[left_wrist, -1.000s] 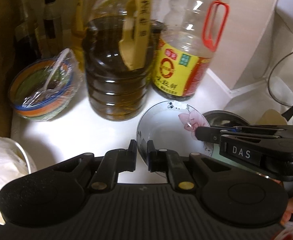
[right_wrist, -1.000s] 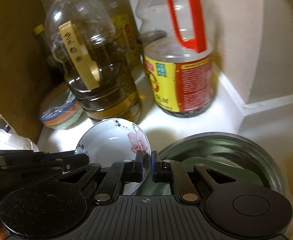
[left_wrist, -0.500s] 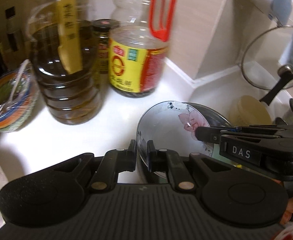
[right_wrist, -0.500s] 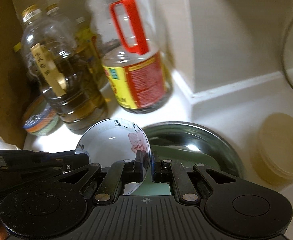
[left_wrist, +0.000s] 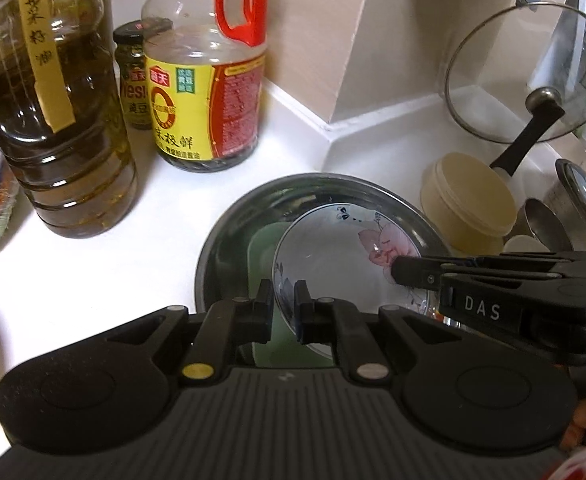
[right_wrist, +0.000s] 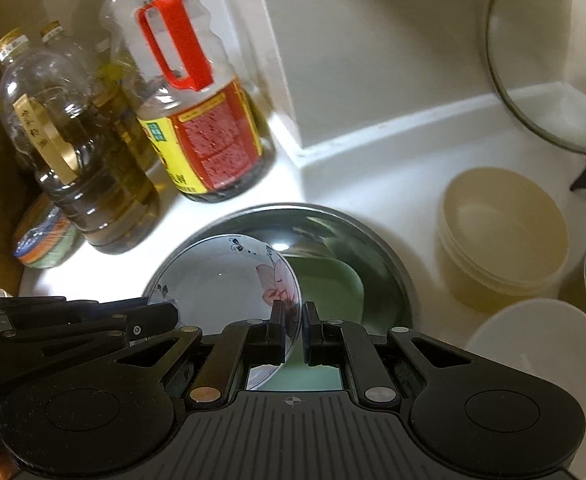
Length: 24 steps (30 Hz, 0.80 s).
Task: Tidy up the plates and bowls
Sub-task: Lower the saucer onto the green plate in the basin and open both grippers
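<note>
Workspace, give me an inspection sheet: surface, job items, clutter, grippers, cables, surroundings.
Surface: white counter, lit, running into a corner.
Job's things: floral bowl held tilted over the steel basin; green plate lies in the basin; beige bowl stack and white bowl stand beside it.
Clutter: oil bottle, red-handled soy bottle, small jar, glass lid.
Grippers: left gripper and right gripper each shut on the bowl's rim, opposite sides.
Cables: nothing seen.
Surroundings: beige wall.
</note>
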### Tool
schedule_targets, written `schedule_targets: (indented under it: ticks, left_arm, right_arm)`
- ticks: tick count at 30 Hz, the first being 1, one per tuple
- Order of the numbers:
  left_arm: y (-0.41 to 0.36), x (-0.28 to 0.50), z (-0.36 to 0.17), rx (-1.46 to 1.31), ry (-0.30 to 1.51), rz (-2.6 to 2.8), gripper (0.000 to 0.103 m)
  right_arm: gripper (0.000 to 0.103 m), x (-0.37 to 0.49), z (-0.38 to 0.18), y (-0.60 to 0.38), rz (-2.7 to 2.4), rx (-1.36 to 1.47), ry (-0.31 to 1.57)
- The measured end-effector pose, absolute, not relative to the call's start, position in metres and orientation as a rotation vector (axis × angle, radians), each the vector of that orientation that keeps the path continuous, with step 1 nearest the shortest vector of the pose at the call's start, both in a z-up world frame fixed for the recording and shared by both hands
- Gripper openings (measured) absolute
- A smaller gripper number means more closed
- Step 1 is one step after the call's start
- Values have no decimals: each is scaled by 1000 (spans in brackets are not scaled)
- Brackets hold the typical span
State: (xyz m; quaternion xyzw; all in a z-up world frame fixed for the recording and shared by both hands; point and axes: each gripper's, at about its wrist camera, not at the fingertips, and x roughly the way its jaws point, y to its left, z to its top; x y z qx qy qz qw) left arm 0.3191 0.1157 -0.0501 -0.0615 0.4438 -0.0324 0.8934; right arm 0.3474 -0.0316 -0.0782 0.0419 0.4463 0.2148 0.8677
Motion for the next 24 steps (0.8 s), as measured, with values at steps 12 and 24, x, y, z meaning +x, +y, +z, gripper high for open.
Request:
schedule_targets:
  ticks: [12, 24]
  left_arm:
    - [113, 324, -65, -134, 961, -60, 9]
    - [112, 335, -76, -132, 987, -66, 9]
  right_arm:
    - [8, 351, -93, -32, 435, 72, 984]
    - [8, 355, -103, -30, 412, 65, 1020]
